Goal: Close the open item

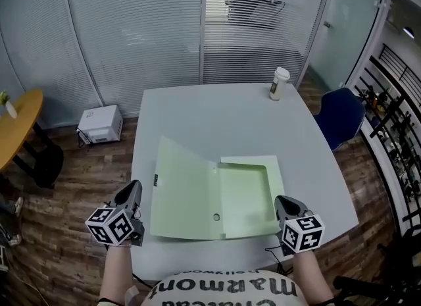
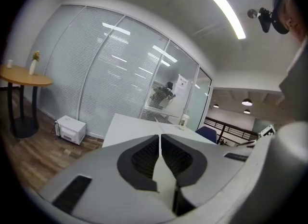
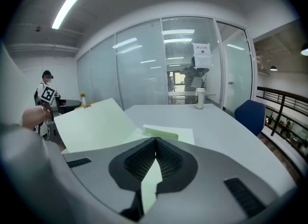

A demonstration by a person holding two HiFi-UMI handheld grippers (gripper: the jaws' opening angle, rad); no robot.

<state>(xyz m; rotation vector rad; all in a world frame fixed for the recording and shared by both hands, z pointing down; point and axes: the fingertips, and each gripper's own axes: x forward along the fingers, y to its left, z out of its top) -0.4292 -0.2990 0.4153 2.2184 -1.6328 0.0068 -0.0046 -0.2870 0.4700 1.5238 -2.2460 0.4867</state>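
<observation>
A pale green box file (image 1: 217, 196) lies open near the front edge of the light table (image 1: 217, 110). Its lid (image 1: 184, 193) is spread to the left and slopes upward, and its shallow tray (image 1: 248, 196) lies flat on the right. In the right gripper view the raised lid (image 3: 94, 122) fills the left and the tray (image 3: 168, 132) lies just ahead. My left gripper (image 1: 133, 186) hangs beside the table's left edge, left of the lid, shut and empty (image 2: 159, 136). My right gripper (image 1: 283, 201) is at the tray's front right corner, shut and empty (image 3: 155, 140).
A lidded cup (image 1: 279, 83) stands at the table's far right corner. A blue chair (image 1: 342, 115) is at the right side. On the floor at the left sit a white box (image 1: 100, 124) and a round wooden table (image 1: 16, 124). A glass wall with blinds runs behind.
</observation>
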